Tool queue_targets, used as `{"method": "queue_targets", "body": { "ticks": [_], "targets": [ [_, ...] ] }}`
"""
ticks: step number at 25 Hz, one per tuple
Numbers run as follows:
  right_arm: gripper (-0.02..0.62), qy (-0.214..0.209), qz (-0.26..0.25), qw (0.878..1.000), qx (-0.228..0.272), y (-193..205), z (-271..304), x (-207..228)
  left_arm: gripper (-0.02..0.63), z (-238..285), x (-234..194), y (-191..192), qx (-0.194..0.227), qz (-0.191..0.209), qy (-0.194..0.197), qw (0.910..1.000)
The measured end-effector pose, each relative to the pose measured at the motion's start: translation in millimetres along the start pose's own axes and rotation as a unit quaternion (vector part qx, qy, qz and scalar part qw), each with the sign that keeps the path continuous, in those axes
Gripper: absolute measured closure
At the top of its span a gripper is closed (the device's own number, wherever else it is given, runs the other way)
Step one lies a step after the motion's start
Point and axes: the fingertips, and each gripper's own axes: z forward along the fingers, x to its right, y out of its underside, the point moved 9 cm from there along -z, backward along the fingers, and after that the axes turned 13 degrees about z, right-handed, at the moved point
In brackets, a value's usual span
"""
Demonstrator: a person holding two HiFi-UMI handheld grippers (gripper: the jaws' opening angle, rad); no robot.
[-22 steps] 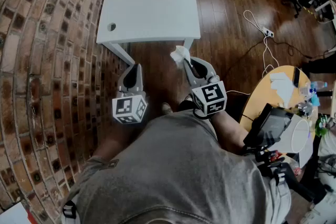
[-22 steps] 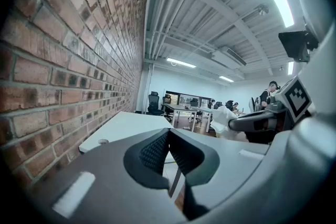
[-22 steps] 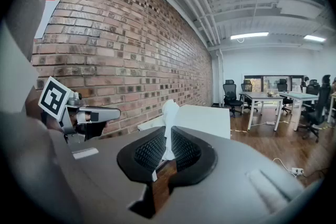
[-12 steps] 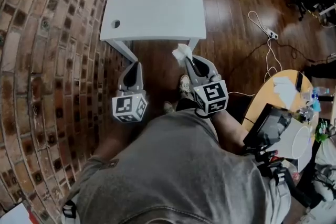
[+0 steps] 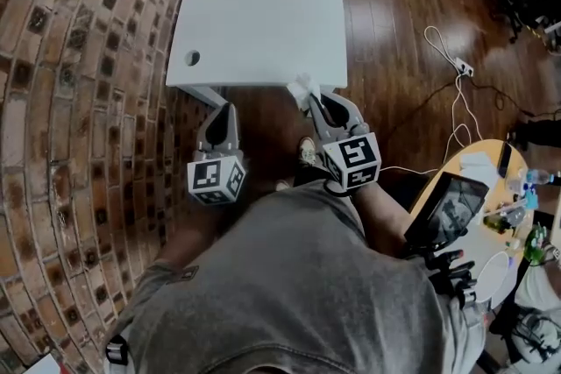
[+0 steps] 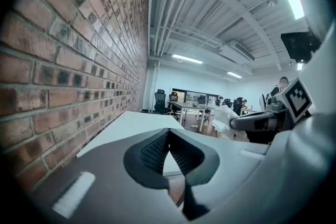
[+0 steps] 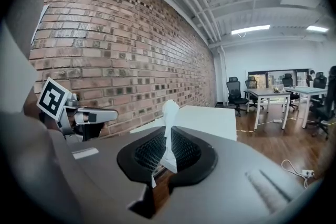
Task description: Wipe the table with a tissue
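Note:
A white square table point(image 5: 263, 4) stands ahead of me by the brick wall; its top also shows in the left gripper view point(image 6: 131, 126) and the right gripper view point(image 7: 210, 118). My right gripper point(image 5: 308, 97) is shut on a crumpled white tissue point(image 5: 302, 89), held just at the table's near edge. In the right gripper view the tissue point(image 7: 169, 128) sticks up from between the closed jaws. My left gripper point(image 5: 221, 116) hangs below the table's near edge, jaws shut with nothing in them point(image 6: 168, 136).
The brick wall point(image 5: 79, 101) runs along the left. A cable hole point(image 5: 191, 58) marks the table's near left corner. A power strip and cables point(image 5: 460, 66) lie on the wooden floor at right. A round wooden table point(image 5: 473, 188) with clutter stands at the right.
The table has come closer in the head view as I stepped toward it. The tissue in the right gripper now reaches the table's near edge. Both grippers keep their pose.

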Motion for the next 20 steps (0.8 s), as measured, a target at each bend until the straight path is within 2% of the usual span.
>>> {"method": "queue_targets", "body": {
  "ticks": [11, 20],
  "targets": [
    [0.557, -0.031, 0.008, 0.999, -0.015, -36, 53, 67, 0.604, 80, 7, -29, -0.016, 0.005, -0.030, 0.9994],
    [0.557, -0.058, 0.012, 0.998, -0.016, -55, 87, 92, 0.604, 110, 5, -43, -0.026, 0.011, -0.053, 0.9982]
  ]
}}
